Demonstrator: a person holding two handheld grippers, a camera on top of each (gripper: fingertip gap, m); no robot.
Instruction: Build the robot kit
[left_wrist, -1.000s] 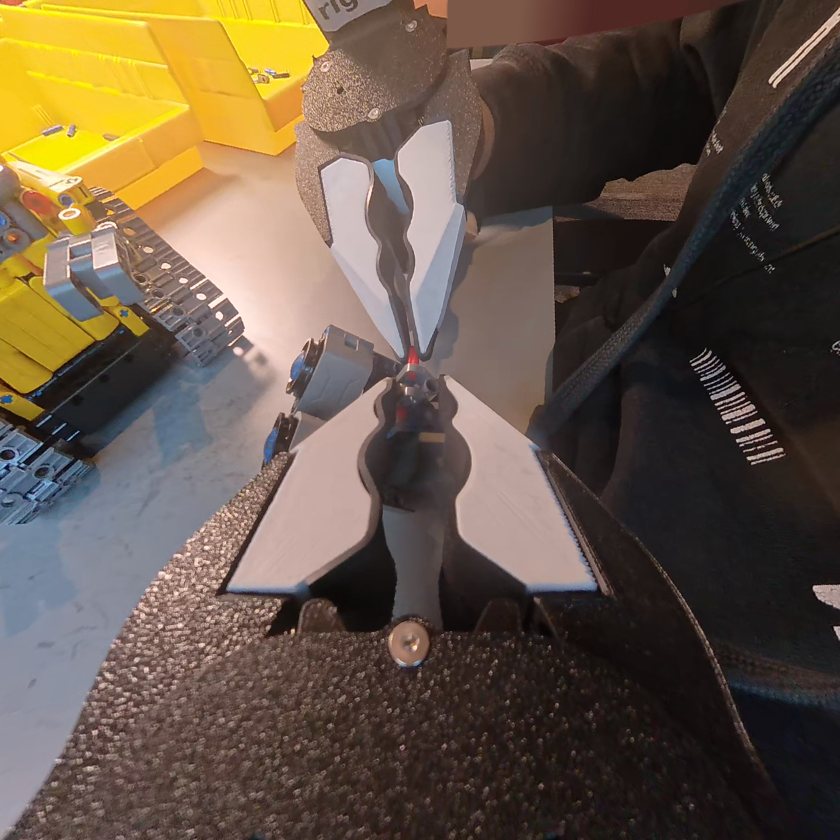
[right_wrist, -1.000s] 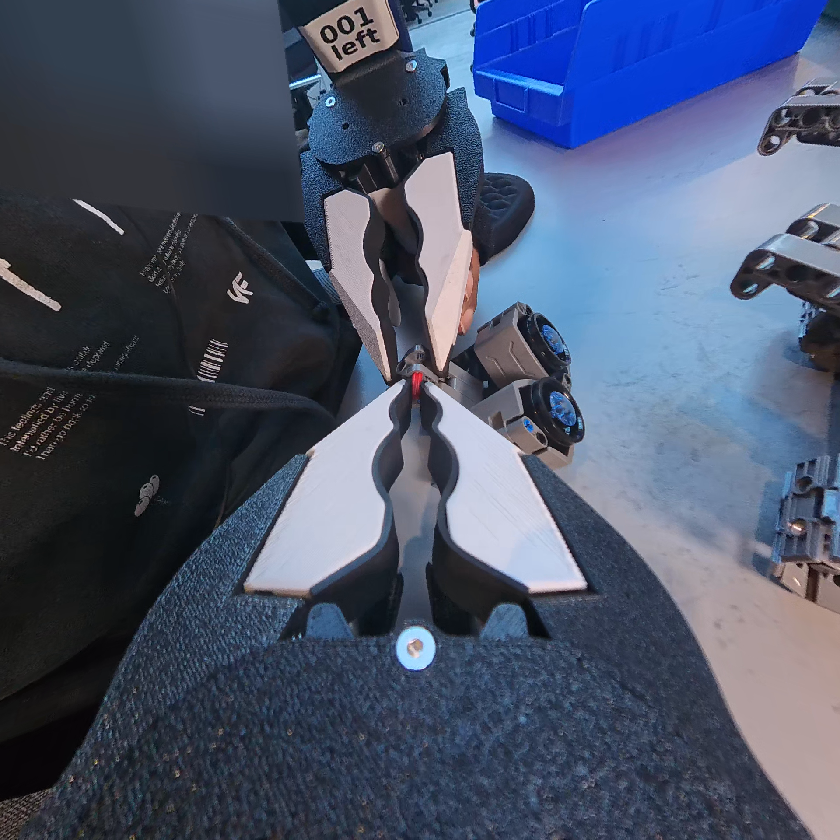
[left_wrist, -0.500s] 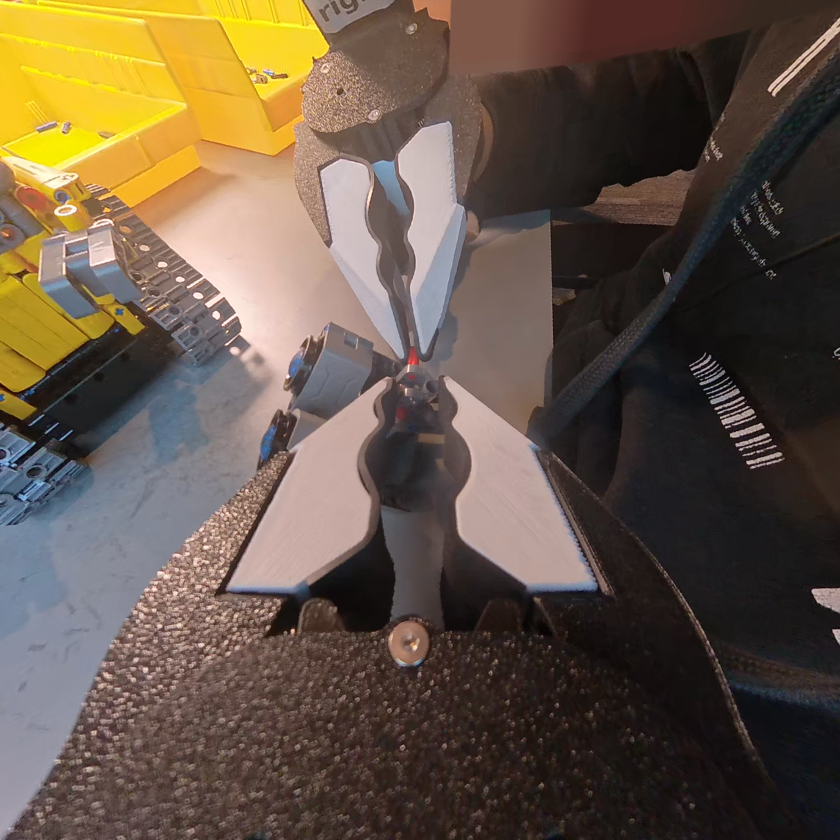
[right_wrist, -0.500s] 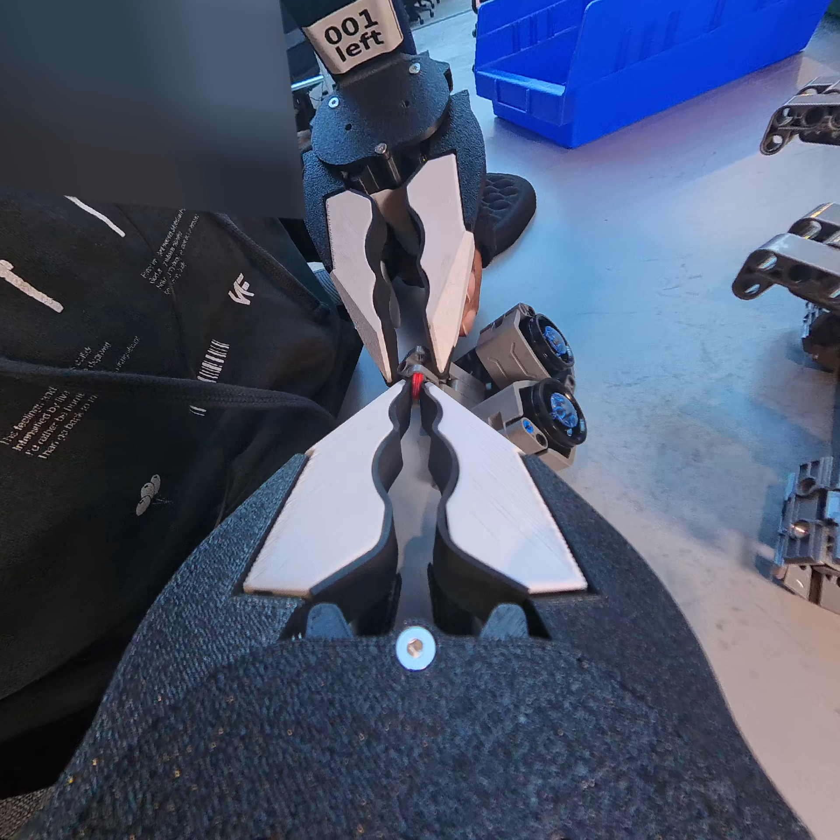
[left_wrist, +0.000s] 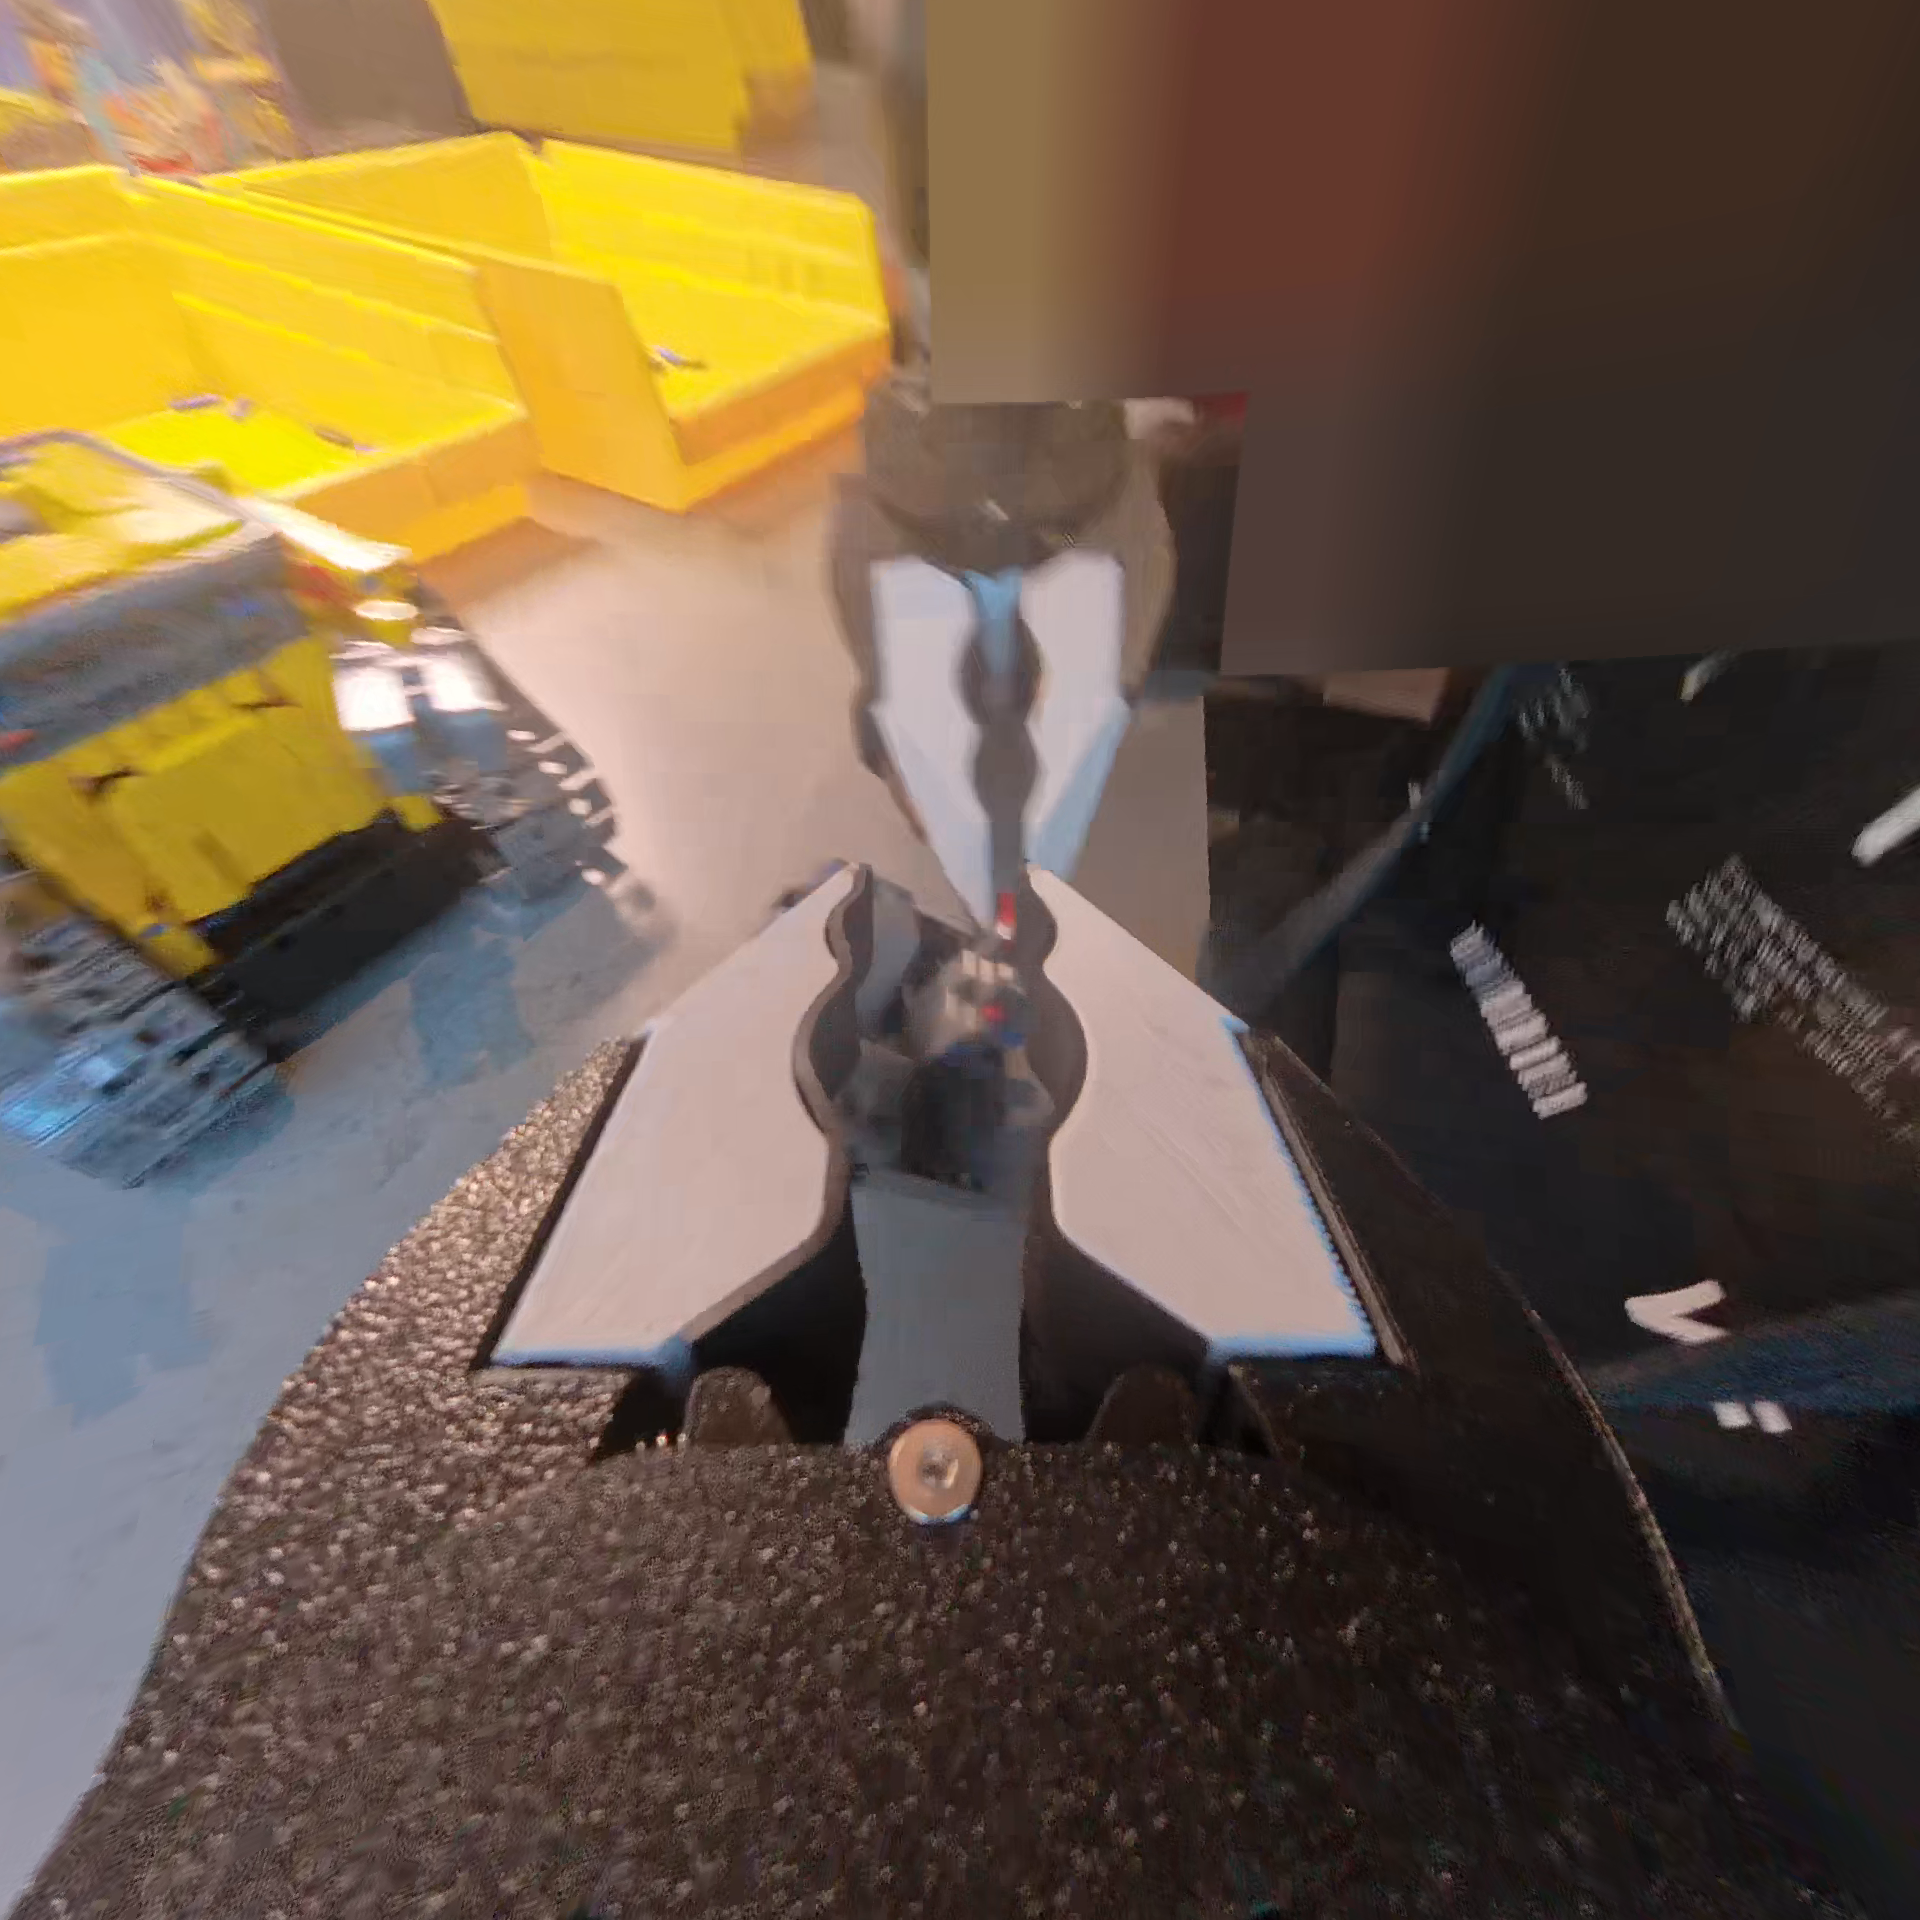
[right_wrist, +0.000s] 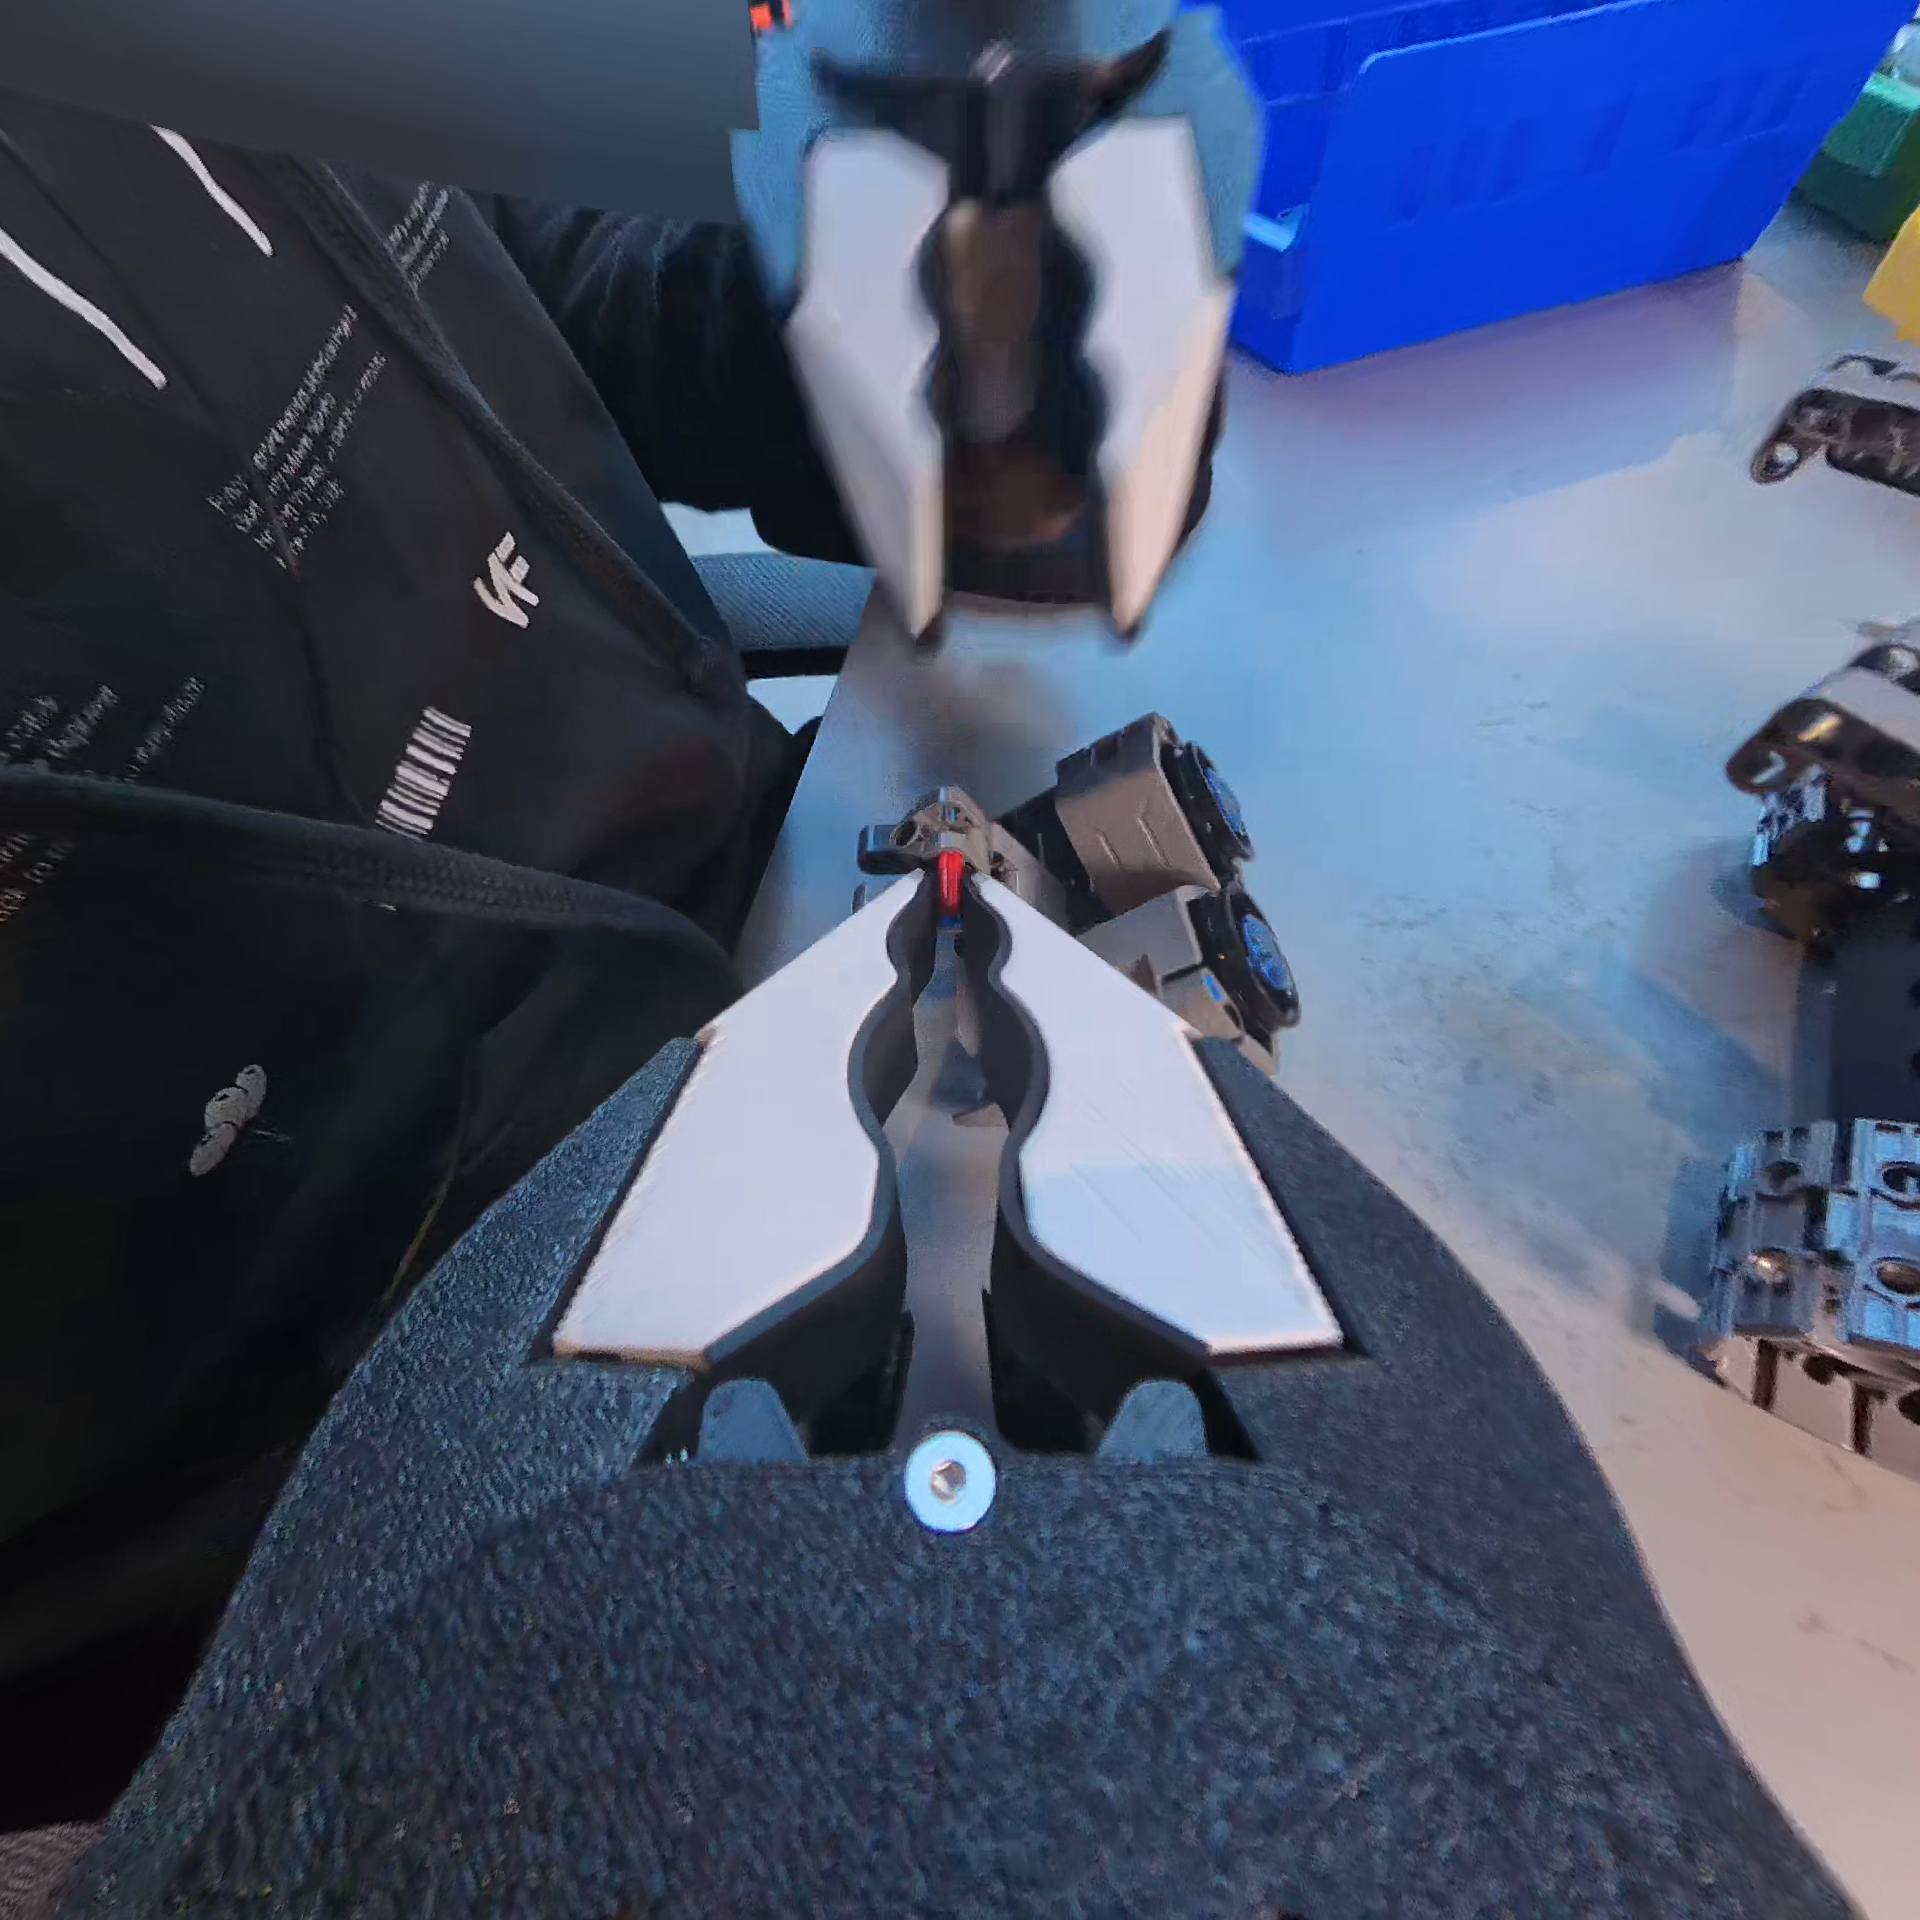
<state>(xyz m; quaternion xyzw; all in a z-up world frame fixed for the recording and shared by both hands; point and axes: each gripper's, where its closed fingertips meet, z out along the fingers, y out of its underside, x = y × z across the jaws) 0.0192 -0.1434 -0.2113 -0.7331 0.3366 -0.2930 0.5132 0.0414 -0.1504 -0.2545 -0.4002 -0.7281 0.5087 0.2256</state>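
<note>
Right wrist view: right gripper (right_wrist: 945, 883) jaws pinch a red pin (right_wrist: 948, 875); left gripper (right_wrist: 1023, 623), jaws spread, hovers above.

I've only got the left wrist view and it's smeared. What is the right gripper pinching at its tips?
Observer: The right gripper is shut on a small red pin, which sits against a grey connector.
Operator: Is my left gripper carrying anything?
Observer: No. In the right wrist view the left gripper is open and empty, apart from the pin.
Operator: Anything on the far side that I can't see?
Observer: A blue bin stands at the back of the table.
</note>
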